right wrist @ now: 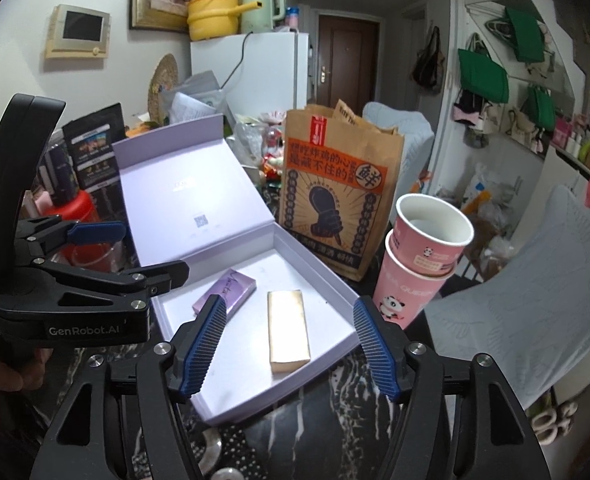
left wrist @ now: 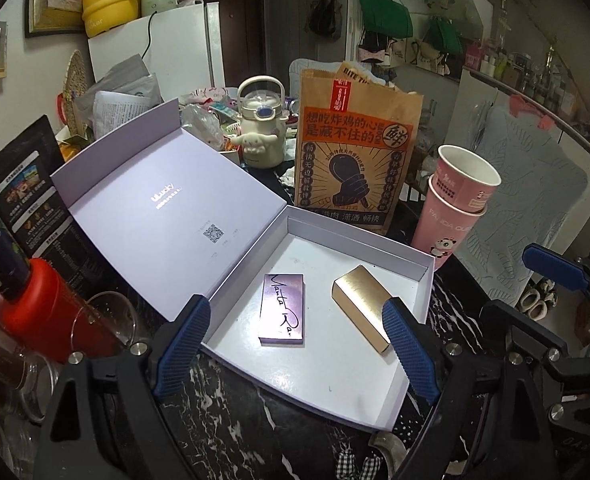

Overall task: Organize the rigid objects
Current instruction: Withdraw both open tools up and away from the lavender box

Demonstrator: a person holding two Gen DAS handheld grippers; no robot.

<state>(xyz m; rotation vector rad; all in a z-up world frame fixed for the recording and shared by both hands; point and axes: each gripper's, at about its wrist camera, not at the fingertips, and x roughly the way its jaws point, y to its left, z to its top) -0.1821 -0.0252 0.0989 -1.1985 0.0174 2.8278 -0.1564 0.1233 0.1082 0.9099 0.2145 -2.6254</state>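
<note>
Blue ribbed pads frame both views, and both pairs stand spread apart with nothing between them. The right gripper (right wrist: 289, 346) hovers at the near edge of the lilac box (right wrist: 337, 276), and the gold bar (right wrist: 288, 330) lies directly ahead inside its span, on the box floor. The bar's long axis runs nearly straight away from this gripper, so the jaws already stand across its narrow width; I judge a plain forward-and-down reach would take it. The purple carton (right wrist: 225, 291) sits just left of the bar, apart from it, angled away to the right.

The left gripper (left wrist: 295, 344) is likewise released, with the purple carton (left wrist: 283, 309) centred ahead, long axis also pointing away. From here the gold bar (left wrist: 361, 306) lies diagonal, its near end by the right pad (left wrist: 409, 350). So each arm is nearer one item.

Only the right wrist view shows the left gripper from outside, held at the box's left edge; only the left view shows the carton's handwritten lettering.
</note>
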